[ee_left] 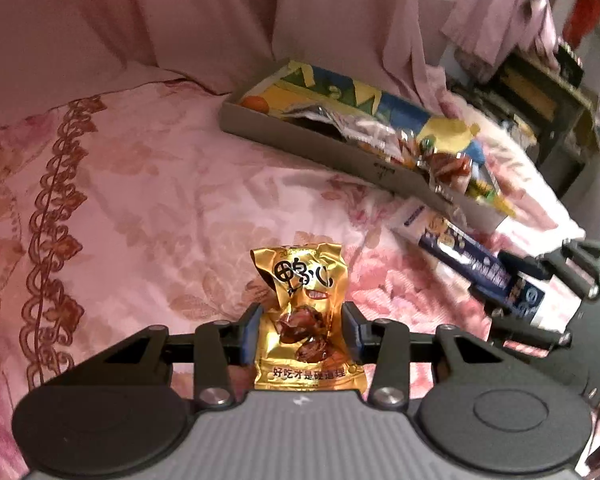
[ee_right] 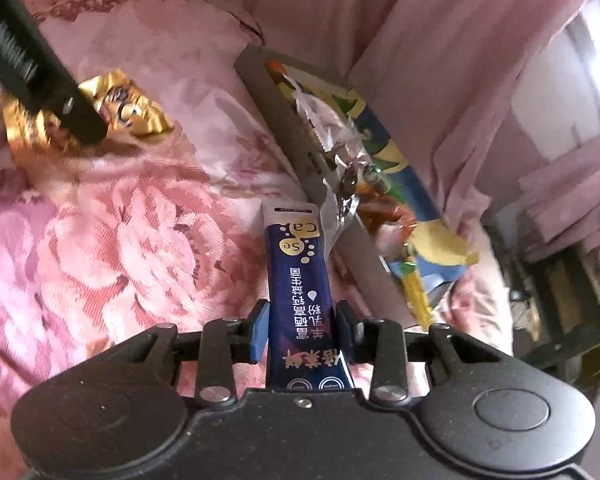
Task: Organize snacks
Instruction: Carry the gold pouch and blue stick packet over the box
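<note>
The left gripper (ee_left: pixel 304 330) clamps a gold packet (ee_left: pixel 306 316) above the pink bedspread (ee_left: pixel 140 200). The right gripper (ee_right: pixel 302 330) grips a blue sachet (ee_right: pixel 304 284), its tip beside the snack-filled box (ee_right: pixel 276 108) near the bedspread's far edge.

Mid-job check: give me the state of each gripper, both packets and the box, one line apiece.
left gripper: shut on gold snack packet.
gold snack packet: held upright, crinkled, sealed.
right gripper: shut on blue stick sachet.
blue stick sachet: held, pointing toward the box.
cardboard box: open-topped, on the pink bedspread, already holding wrapped snacks.
</note>
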{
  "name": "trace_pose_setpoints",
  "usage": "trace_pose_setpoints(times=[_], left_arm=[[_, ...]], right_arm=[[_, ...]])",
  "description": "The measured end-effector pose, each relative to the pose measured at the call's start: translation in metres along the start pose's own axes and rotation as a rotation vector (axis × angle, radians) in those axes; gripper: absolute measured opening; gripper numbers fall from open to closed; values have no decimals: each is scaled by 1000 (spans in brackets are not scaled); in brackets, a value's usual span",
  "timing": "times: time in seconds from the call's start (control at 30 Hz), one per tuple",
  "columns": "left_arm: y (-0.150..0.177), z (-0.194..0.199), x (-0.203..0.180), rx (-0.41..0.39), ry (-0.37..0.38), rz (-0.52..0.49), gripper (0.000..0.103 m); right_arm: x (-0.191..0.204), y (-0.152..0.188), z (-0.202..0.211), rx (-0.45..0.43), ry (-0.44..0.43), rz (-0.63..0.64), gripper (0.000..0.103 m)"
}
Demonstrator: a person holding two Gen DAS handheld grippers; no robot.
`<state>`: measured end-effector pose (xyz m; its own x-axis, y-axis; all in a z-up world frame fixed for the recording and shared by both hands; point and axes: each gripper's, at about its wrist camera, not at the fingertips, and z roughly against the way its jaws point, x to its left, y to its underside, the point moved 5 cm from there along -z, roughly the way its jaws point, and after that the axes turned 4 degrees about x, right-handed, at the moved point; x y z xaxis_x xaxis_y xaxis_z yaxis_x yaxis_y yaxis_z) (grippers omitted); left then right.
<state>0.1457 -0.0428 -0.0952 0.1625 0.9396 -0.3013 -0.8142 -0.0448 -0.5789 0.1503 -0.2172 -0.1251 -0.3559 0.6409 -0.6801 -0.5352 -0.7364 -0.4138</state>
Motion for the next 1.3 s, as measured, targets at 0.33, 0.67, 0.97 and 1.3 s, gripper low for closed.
trace_pose_setpoints(times=[0.33,0.67,0.97,1.3], left_arm=[[-10,14,2,-97,24,25,46],[-16,18,3,-143,53,58,46],[-40,15,-10,-186,65,22,46],[-99,-1,-44,-213,96,-89,46]], right_arm=[[28,-7,33,-87,-9,125,37],[24,-18,49,-197,123,153,37],[-6,-31,54,-275,205,11,37],[-49,-40,25,-254,194,-261,37]])
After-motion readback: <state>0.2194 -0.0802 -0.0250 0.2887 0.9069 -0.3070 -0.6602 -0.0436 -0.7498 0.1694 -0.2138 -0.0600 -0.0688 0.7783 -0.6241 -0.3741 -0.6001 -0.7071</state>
